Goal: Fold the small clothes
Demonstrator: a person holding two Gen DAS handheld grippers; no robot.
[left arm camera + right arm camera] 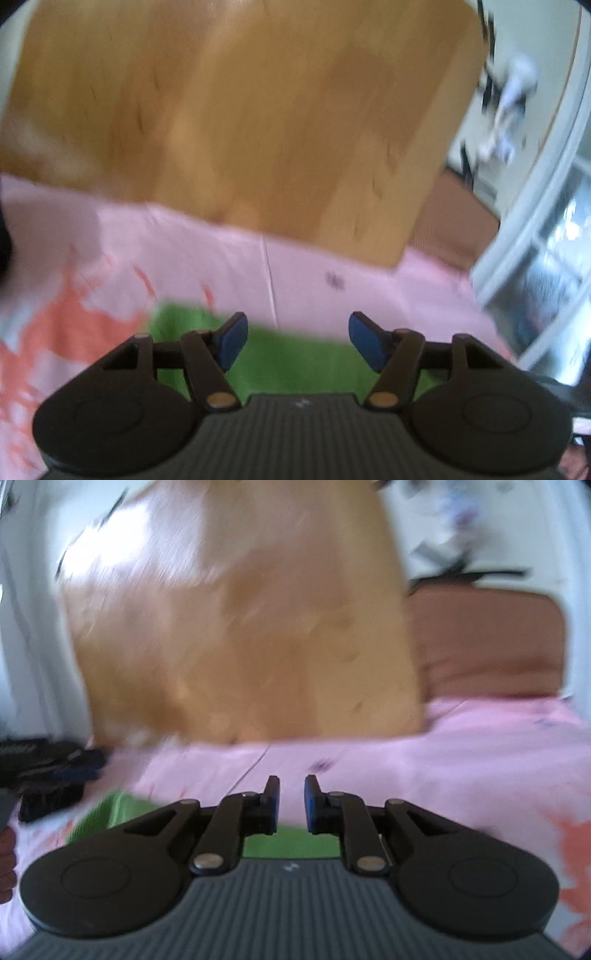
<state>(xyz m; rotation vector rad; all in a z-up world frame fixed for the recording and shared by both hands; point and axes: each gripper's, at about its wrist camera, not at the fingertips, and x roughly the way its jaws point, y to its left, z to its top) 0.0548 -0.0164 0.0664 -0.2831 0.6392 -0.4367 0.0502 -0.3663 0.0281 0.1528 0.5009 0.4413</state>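
A green garment (295,363) lies flat on a pink sheet (221,266) printed with orange patches. My left gripper (297,325) hovers over the garment's far edge, its blue pads wide apart with nothing between them. In the right wrist view the same green garment (107,808) shows under and to the left of my right gripper (291,786). Its jaws stand a narrow gap apart and hold nothing, with the pink sheet (443,768) visible through the gap. Both views are blurred by motion.
A large wooden board (240,110) (240,627) rises behind the sheet. A brown cushion (487,642) lies at the right. The black body of the other gripper (48,775) and a hand (5,867) are at the left edge. A window (554,258) is at the right.
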